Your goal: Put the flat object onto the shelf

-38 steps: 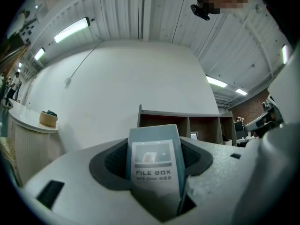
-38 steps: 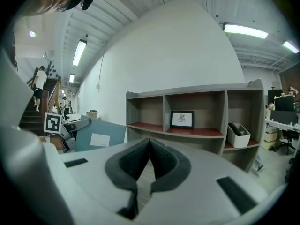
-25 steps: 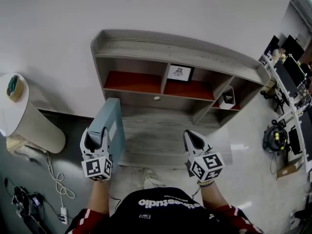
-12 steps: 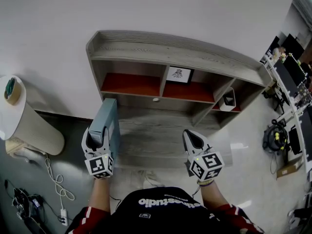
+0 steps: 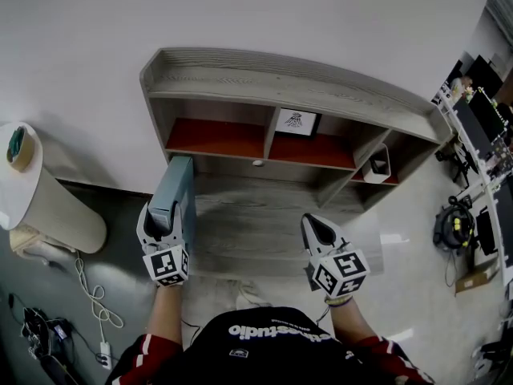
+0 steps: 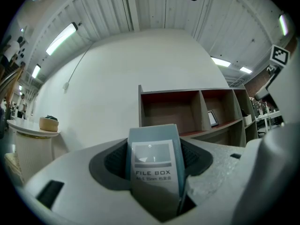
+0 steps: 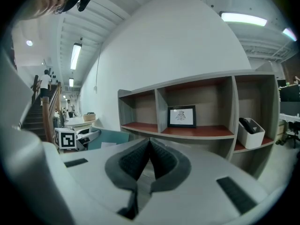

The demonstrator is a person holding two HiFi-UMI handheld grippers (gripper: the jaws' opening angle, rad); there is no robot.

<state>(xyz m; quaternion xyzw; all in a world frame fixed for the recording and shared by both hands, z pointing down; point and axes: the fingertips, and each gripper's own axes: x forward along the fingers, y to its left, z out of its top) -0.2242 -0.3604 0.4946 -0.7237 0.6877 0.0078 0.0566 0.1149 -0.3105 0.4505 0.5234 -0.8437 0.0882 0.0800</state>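
Left gripper (image 5: 166,221) — jaws clamped on the near end of the blue file box (image 6: 154,161), held on edge and level over the bench's (image 5: 256,231) left side. Right gripper (image 5: 319,233) empty, jaws together. Step: carrying to the shelf (image 5: 280,83). Next, probably line up with the left red-floored compartment (image 5: 215,137) — then slide in. Label reads "FILE BOX"; smaller line illegible.
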